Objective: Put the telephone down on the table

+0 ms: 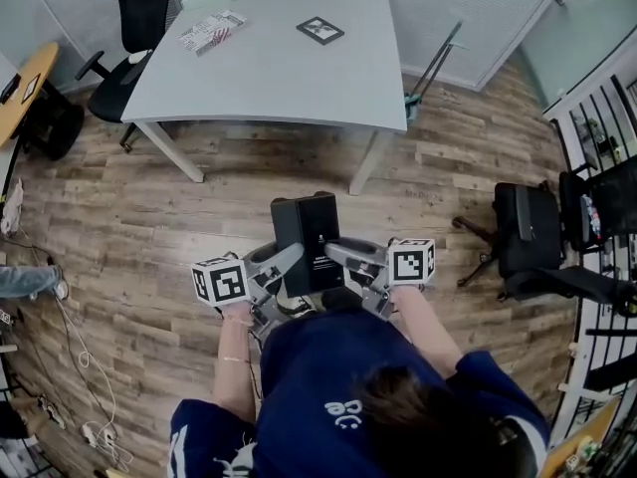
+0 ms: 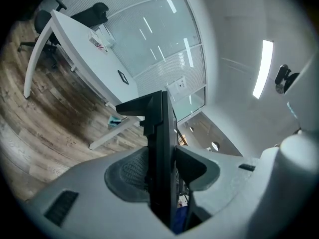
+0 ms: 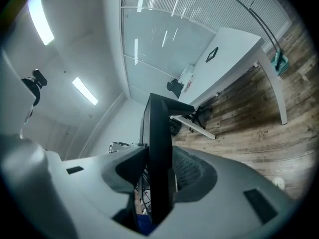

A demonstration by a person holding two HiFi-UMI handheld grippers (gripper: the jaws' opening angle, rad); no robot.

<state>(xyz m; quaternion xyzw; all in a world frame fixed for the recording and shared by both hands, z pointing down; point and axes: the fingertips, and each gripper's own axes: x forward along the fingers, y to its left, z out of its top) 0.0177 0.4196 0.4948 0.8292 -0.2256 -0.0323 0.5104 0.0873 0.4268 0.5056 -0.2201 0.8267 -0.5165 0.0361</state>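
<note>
1. The near end of the telephone [image 1: 307, 242] is hidden behind the left gripper [image 1: 284, 267] and the right gripper [image 1: 336, 255]. Each gripper view shows only its thin edge.
2. It is a black, boxy slab held over the wooden floor [image 1: 149, 217], well short of the grey table [image 1: 269, 68].
3. Each gripper's fingers clamp one side of it.

Two grippers, the left gripper [image 1: 292, 260] and the right gripper [image 1: 335, 254], share one black telephone [image 1: 307, 229]. Ahead of them stands one white table [image 1: 269, 73] bearing one marker card [image 1: 319, 30] and one leaflet [image 1: 211, 31]. At least two office chairs show: a far-left chair [image 1: 139, 8] and a right-side chair [image 1: 528, 232].
</note>
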